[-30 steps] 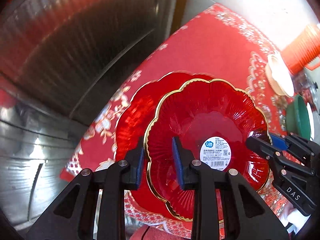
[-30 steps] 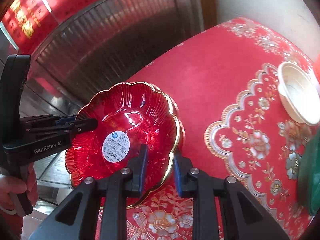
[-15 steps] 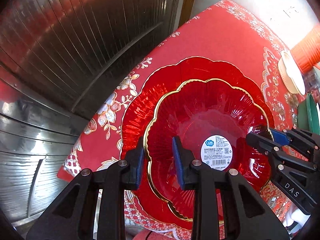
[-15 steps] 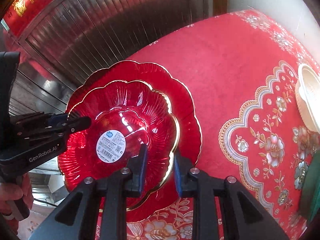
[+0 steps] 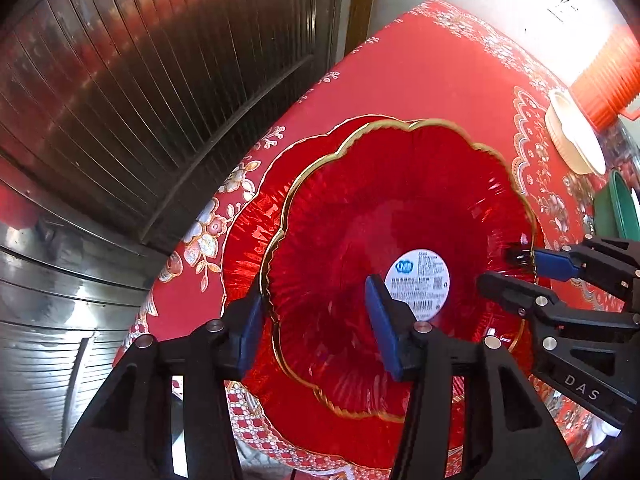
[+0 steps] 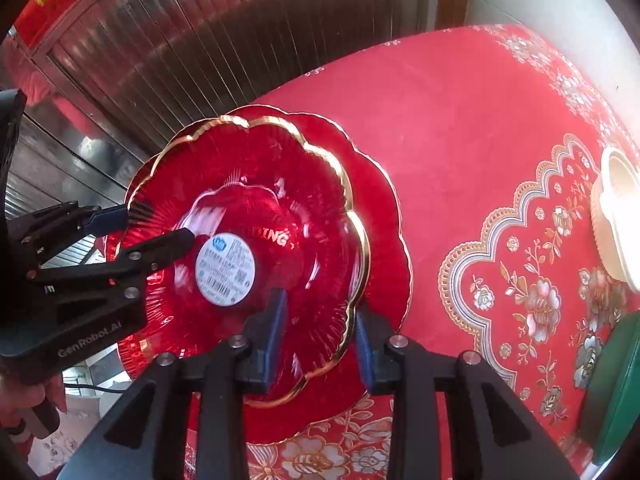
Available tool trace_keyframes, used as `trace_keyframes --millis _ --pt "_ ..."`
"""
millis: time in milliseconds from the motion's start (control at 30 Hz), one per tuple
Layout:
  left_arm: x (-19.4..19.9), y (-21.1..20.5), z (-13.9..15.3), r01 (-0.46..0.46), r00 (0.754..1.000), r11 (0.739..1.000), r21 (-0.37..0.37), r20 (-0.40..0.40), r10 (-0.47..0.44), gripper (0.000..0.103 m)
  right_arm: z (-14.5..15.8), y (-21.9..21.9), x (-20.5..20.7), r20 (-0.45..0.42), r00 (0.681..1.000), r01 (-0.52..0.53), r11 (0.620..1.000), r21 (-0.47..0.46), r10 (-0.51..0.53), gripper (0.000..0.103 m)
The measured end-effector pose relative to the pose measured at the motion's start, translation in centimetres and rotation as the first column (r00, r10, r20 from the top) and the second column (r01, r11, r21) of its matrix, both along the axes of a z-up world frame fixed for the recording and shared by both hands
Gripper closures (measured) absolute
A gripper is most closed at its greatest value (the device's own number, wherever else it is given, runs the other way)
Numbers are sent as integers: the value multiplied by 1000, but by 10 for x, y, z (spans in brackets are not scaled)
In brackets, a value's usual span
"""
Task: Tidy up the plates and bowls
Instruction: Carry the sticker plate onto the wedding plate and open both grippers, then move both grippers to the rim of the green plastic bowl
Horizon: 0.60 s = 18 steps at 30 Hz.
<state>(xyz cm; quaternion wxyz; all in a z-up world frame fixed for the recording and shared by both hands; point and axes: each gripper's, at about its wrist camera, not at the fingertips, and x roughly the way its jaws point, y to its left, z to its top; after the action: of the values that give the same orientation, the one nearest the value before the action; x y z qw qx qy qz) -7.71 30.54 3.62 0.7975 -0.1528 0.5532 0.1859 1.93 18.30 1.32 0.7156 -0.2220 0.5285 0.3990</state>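
Observation:
A red glass flower-shaped bowl with a gold rim and a white label sits on a larger red plate at the table's near corner. My left gripper is open, its fingers straddling the bowl's left rim. My right gripper is open, its fingers straddling the bowl's right rim. In the right wrist view the bowl lies on the plate, and the left gripper shows at the far rim. The right gripper shows in the left wrist view.
A red patterned tablecloth covers the table. A white bowl and a green dish stand to the right. An orange ribbed container stands behind the white bowl. A metal shutter lies beyond the table's left edge.
The bowl came down onto the larger plate. Both grippers' fingers have spread apart and let go of its rim.

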Motion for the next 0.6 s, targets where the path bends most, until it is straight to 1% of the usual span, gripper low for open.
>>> trace_keyframes --millis 100,267,300,333,433,533,567,600 --pt "1 0 0 -8 1000 1000 -7 -1 8 54 1 0 -1 6 1000 -6 1000 -10 6 71" --pt "1 0 2 -5 1000 1000 6 -6 5 54 5 0 -5 38 999 -11 999 -37 13 71" --pt "1 0 5 -9 1000 1000 23 -1 9 54 7 -2 -5 60 998 -7 999 -40 9 69" --pt "0 1 9 -13 1000 999 40 7 12 54 10 -4 -3 73 997 -5 999 -32 7 64" --pt "-1 3 21 -18 999 998 65 31 16 54 17 -12 2 46 999 22 999 27 -24 59" --pt "5 1 34 -1 998 998 66 58 -3 53 22 -27 10 -8 998 68 992 104 -68 58" --pt "7 -1 38 7 998 998 69 68 -12 51 24 -32 11 -18 997 81 989 125 -79 58" --pt "11 -4 42 18 996 997 69 80 -23 44 28 -39 12 -26 995 95 984 153 -92 58"
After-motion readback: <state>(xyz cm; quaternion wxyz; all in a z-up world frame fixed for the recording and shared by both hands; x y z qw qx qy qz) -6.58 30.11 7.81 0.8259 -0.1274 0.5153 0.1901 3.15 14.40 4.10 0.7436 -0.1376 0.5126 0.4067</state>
